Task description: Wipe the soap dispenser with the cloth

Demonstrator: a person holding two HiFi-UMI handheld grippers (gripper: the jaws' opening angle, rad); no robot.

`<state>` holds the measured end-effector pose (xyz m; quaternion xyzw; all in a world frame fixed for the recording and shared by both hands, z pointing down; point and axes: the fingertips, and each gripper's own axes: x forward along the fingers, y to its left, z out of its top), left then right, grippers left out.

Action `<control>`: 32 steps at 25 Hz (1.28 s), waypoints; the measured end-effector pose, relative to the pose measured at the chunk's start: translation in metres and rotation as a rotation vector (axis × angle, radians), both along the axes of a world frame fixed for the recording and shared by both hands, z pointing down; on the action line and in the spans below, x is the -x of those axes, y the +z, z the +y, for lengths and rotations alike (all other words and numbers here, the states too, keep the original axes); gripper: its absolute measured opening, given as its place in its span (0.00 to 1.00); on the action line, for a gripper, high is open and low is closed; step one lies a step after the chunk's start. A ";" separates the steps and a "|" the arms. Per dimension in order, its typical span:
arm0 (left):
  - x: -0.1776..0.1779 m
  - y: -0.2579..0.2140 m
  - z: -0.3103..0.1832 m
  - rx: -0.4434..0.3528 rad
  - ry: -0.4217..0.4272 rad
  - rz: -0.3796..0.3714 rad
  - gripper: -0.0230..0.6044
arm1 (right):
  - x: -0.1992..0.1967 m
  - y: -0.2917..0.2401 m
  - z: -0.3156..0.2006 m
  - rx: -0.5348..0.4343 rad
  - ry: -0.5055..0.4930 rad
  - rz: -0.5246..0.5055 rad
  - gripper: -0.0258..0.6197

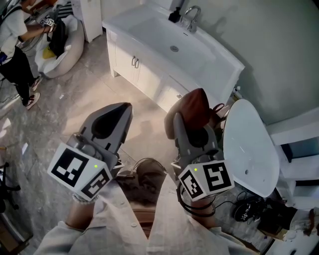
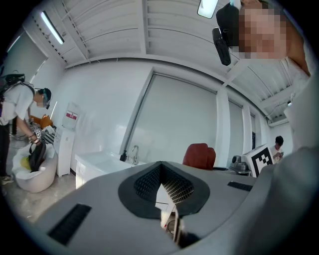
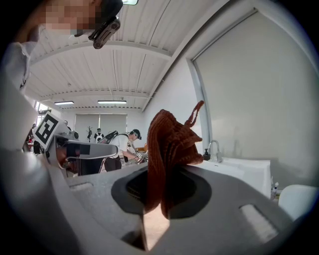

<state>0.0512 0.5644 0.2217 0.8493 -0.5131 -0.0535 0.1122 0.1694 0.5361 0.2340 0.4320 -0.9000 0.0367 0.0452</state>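
Observation:
A small black soap dispenser [image 1: 174,15] stands on the far rim of the white sink [image 1: 149,27], beside the chrome tap [image 1: 192,17]. My right gripper [image 1: 185,110] is shut on a rust-brown knitted cloth [image 1: 198,103], well short of the sink. In the right gripper view the cloth [image 3: 169,149] sticks up from the right gripper [image 3: 162,174], with the dispenser [image 3: 205,154] far off behind it. My left gripper [image 1: 124,108] hangs beside it, shut and holding nothing. The left gripper view shows the left gripper [image 2: 160,168], with the dispenser [image 2: 123,156] small in the distance.
White cabinet doors [image 1: 134,67] run below the sink. A white toilet [image 1: 249,144] stands at the right, with cables and dark items [image 1: 254,211] on the floor by it. At the far left a person [image 1: 15,50] bends over a white tub [image 1: 65,47].

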 end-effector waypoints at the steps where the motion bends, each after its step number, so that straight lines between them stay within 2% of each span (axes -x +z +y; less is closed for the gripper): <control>1: 0.002 -0.001 -0.001 0.000 -0.004 0.001 0.04 | 0.001 0.000 -0.001 0.001 -0.001 0.001 0.13; 8: 0.012 0.002 -0.012 0.003 -0.027 0.004 0.04 | 0.010 0.001 -0.018 -0.001 -0.018 0.006 0.13; 16: 0.029 0.008 -0.053 0.016 -0.083 -0.009 0.04 | 0.031 0.009 -0.069 0.011 -0.082 0.001 0.13; 32: 0.068 0.017 -0.202 0.055 -0.177 -0.005 0.04 | 0.074 0.019 -0.229 0.049 -0.176 0.008 0.13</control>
